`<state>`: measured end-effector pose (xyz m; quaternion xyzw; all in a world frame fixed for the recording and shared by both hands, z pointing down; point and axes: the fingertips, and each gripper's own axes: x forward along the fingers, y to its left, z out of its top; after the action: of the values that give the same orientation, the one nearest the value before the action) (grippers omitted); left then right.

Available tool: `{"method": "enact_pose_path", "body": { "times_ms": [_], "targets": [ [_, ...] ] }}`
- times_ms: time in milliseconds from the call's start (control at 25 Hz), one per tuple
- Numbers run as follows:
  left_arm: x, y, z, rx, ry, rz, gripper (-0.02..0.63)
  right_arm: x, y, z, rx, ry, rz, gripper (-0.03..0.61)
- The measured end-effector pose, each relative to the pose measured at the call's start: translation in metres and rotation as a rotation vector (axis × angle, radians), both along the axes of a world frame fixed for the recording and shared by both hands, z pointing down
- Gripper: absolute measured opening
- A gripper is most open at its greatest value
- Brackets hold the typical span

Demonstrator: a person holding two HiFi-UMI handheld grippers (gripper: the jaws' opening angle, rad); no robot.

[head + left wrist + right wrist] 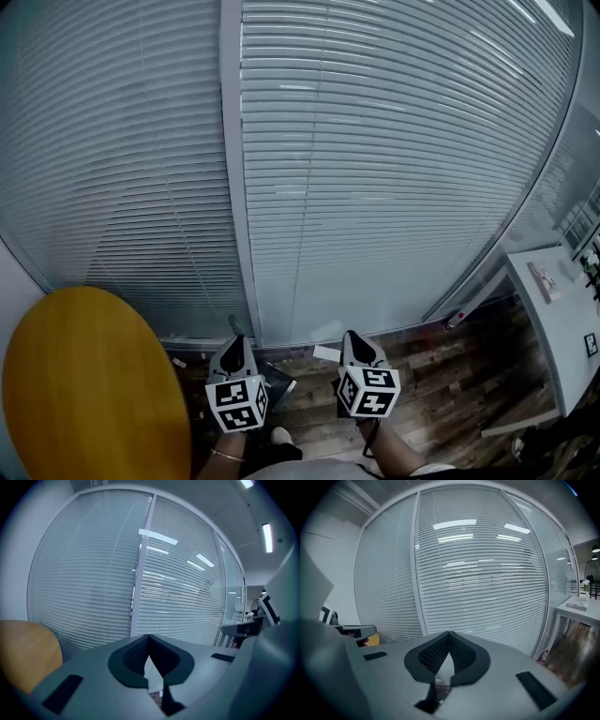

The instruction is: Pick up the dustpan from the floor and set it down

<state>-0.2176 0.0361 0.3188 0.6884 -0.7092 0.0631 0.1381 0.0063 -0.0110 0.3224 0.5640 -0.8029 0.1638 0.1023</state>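
On the wooden floor between my two grippers lies a dark flat thing (278,382), possibly the dustpan; it is mostly hidden and too small to make out. My left gripper (236,341) is held just left of it, tips together with nothing between them (149,635). My right gripper (354,336) hangs to its right, and its tips also meet on nothing (449,633). Both point at a glass wall with closed blinds (375,169). Neither gripper touches the dark thing.
A round yellow table (89,384) fills the lower left. A white desk (562,319) stands at the right over dark wood flooring (441,384). A pale scrap (326,353) lies by the wall's foot. A white frame post (239,187) divides the blinds.
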Motion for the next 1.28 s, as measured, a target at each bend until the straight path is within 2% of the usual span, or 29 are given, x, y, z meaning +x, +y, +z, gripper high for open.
{"method": "enact_pose_path", "body": {
  "times_ms": [400, 720, 1040, 1280],
  "targets": [
    [-0.023, -0.037, 0.035, -0.064, 0.013, -0.088, 0.012, -0.022, -0.063, 0.019, -0.017, 0.033, -0.075, 0.032],
    [-0.030, -0.019, 0.057, -0.125, 0.039, -0.262, 0.012, -0.038, -0.077, 0.042, -0.076, 0.062, -0.243, 0.032],
    [-0.023, -0.008, 0.068, -0.160, 0.039, -0.296, 0.012, -0.040, -0.081, 0.061, -0.110, 0.075, -0.296, 0.032],
    [-0.018, 0.004, 0.079, -0.216, 0.037, -0.306, 0.012, -0.040, -0.076, 0.081, -0.168, 0.088, -0.322, 0.032]
  ]
}}
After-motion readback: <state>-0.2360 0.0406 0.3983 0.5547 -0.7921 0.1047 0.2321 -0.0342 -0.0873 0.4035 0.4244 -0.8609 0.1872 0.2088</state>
